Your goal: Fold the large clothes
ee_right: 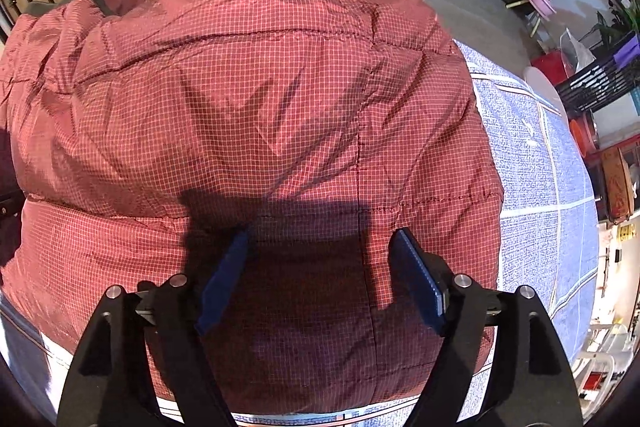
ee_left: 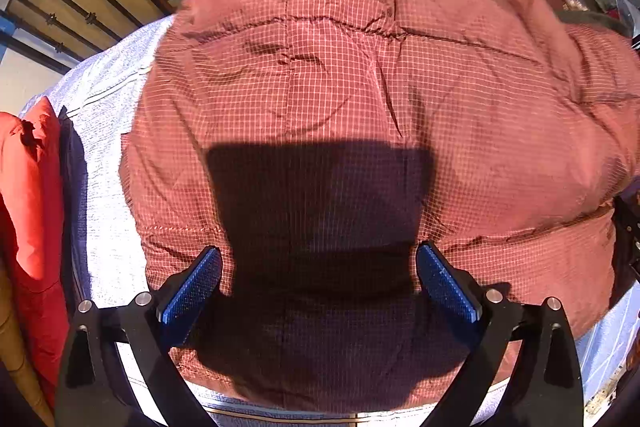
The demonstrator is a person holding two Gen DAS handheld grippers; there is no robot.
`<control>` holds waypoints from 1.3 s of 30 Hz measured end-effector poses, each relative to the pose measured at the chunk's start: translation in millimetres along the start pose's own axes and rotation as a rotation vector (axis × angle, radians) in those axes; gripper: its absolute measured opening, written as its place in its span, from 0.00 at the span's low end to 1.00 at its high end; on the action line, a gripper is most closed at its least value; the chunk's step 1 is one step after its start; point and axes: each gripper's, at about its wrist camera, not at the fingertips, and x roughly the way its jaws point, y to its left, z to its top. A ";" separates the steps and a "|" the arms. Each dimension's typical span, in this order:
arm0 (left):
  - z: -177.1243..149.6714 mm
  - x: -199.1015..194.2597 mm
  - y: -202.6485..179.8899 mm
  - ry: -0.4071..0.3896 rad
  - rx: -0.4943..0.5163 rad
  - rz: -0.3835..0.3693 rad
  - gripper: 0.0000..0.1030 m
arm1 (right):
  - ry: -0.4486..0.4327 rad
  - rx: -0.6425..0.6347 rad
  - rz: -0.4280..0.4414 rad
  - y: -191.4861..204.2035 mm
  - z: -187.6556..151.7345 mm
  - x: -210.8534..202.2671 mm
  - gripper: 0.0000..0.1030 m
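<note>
Jacket (ee_left: 360, 87), puffy red check, spread flat on the blue-grey bedcover (ee_right: 540, 167), directly beneath both tongs. Left gripper (ee_left: 318, 283) aimed straight down over the near hem, blue pads spread wide, nothing between. Right gripper (ee_right: 322, 275) tilted steeply down beside the right-hand seam, also wide, empty. Collar lying far side, long axis running away from both hands.

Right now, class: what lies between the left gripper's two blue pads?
Only the red checked jacket, in shadow beneath the open left gripper; its pads grip nothing. The left wrist view shows this.
</note>
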 end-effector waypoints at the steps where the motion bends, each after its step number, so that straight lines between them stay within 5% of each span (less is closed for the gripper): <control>1: -4.6 -6.1 0.3 -0.020 0.004 -0.001 0.94 | 0.006 0.005 0.012 -2.4 1.8 -0.1 0.78; 3: -16.9 -17.6 2.3 -0.046 0.006 -0.002 0.93 | 0.045 0.012 0.050 -11.6 -4.6 -3.6 0.95; 16: -105.3 -63.4 76.9 -0.099 -0.210 -0.173 0.93 | 0.019 0.182 0.152 -82.8 -51.1 -41.3 0.94; 26: -76.4 -22.2 122.4 -0.051 -0.416 -0.401 0.93 | 0.083 0.409 0.376 -157.9 -67.3 -21.1 0.94; 39: -16.8 28.9 141.8 -0.009 -0.429 -0.411 0.93 | 0.116 0.572 0.638 -195.3 -39.6 32.2 0.94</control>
